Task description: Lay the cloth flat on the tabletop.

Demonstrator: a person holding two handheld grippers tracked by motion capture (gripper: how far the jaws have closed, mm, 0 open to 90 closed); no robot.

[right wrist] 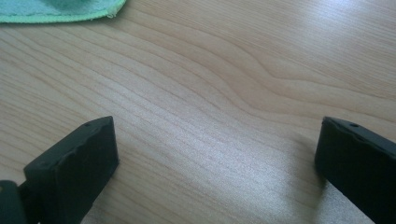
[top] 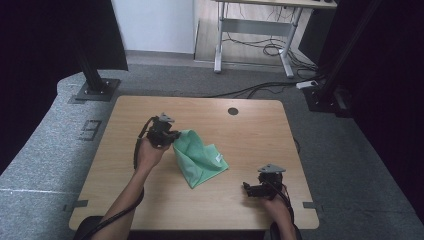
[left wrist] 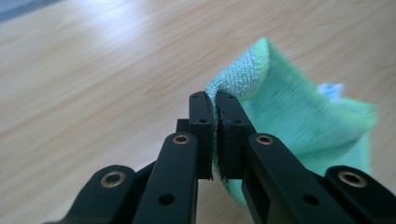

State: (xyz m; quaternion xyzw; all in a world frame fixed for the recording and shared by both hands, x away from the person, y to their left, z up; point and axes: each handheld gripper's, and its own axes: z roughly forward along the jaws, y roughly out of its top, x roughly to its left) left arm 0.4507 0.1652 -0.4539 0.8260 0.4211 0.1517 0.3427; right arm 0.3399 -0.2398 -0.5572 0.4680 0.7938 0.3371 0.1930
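High view: green cloth (top: 199, 159) lies mid-counter, slightly toward the left edge. One corner is lifted by the left hand-held gripper (top: 170, 136); the rest trails from it toward the near right, its low corner resting on the counter (top: 250, 130). Right hand-held gripper (top: 250, 189) sits near the near right corner, well apart from the cloth, which lies to its left and farther from the near edge.

Left gripper view: jaws closed tight on a fold of the cloth (left wrist: 280, 107), fabric pinched between the pads and bunching above the tips.

Right gripper view: jaws spread wide, nothing between them, bare wood below; cloth edge (right wrist: 56, 11) at the top left.

Judgement: the left hand is the working one; the cloth's free end points toward the right hand-held gripper, which would have to reach left to take it.
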